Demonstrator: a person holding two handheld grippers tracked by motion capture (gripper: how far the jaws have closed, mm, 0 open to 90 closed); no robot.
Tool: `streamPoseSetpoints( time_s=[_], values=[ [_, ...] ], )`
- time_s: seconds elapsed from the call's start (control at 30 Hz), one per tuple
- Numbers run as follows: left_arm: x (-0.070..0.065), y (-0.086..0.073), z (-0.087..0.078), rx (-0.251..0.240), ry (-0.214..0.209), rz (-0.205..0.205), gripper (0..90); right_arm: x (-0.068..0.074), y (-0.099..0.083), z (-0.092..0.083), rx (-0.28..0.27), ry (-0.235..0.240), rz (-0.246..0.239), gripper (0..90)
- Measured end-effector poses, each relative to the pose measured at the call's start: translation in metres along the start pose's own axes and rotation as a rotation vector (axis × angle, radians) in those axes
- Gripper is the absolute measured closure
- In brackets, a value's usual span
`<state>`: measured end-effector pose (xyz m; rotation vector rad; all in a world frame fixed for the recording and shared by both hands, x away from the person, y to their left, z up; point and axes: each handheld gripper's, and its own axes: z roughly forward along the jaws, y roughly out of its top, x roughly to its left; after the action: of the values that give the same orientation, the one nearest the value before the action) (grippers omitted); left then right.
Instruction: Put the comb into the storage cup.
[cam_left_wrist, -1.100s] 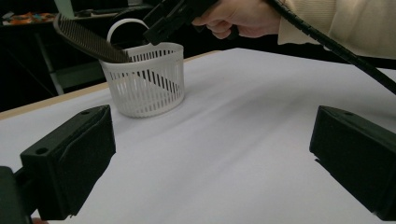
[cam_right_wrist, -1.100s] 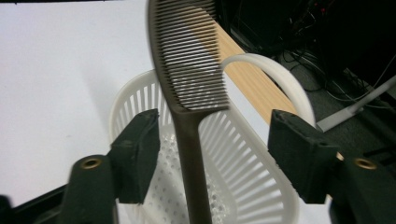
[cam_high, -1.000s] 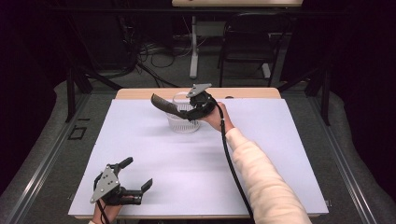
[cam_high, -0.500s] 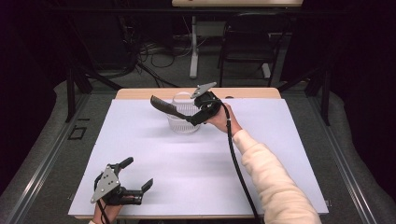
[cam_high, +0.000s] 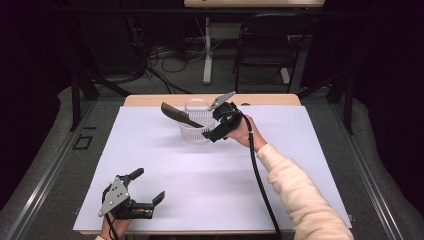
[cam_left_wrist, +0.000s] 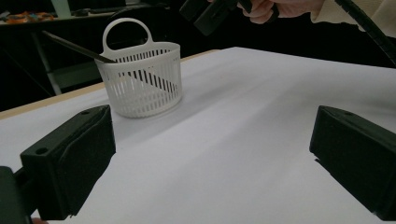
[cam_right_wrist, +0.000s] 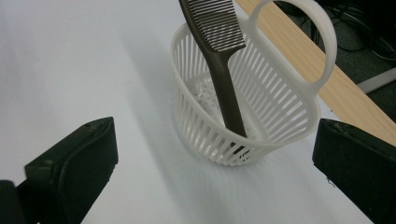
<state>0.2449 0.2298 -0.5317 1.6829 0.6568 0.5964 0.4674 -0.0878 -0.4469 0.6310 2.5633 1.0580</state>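
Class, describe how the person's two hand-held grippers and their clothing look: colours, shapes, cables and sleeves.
Both are black two-jaw tools with blocky, squared jaw pads. The left gripper and the right gripper each carry a grey three-cornered plate on top. A thick black cable trails from the right one along a cream long sleeve.

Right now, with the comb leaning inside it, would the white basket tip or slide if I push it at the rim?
The white basket looks like thin slotted plastic, so it is probably light and would likely slide on the smooth white table cover. The dark comb leans far out over one side, so a push at the rim may tip it that way. The thin ribs might flex.
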Motion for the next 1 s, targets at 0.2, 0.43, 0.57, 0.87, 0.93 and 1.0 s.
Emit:
streamPoseSetpoints(
  time_s=[0.2,0.43,0.57,0.87,0.93,1.0],
  values=[
    [0.0,0.0,0.0,0.001,0.002,0.001,0.4,0.002,-0.005,-0.008,0.01,0.01,0.005,0.0],
    [0.0,0.0,0.0,0.001,0.001,0.001,0.4,0.005,-0.014,-0.017,0.02,0.017,0.018,0.0],
    [0.0,0.0,0.0,0.001,0.002,0.0,0.4,0.007,-0.021,-0.023,0.019,0.019,0.021,0.0],
    [-0.001,0.0,0.0,0.001,0.001,-0.001,0.4,0.011,-0.034,-0.031,0.027,0.031,0.033,0.0],
    [-0.001,0.0,0.0,0.001,0.001,0.0,0.4,0.012,-0.037,-0.032,0.029,0.035,0.037,0.0],
    [-0.001,0.0,0.0,0.001,0.002,0.0,0.4,0.013,-0.039,-0.034,0.027,0.037,0.04,0.0]
  ],
)
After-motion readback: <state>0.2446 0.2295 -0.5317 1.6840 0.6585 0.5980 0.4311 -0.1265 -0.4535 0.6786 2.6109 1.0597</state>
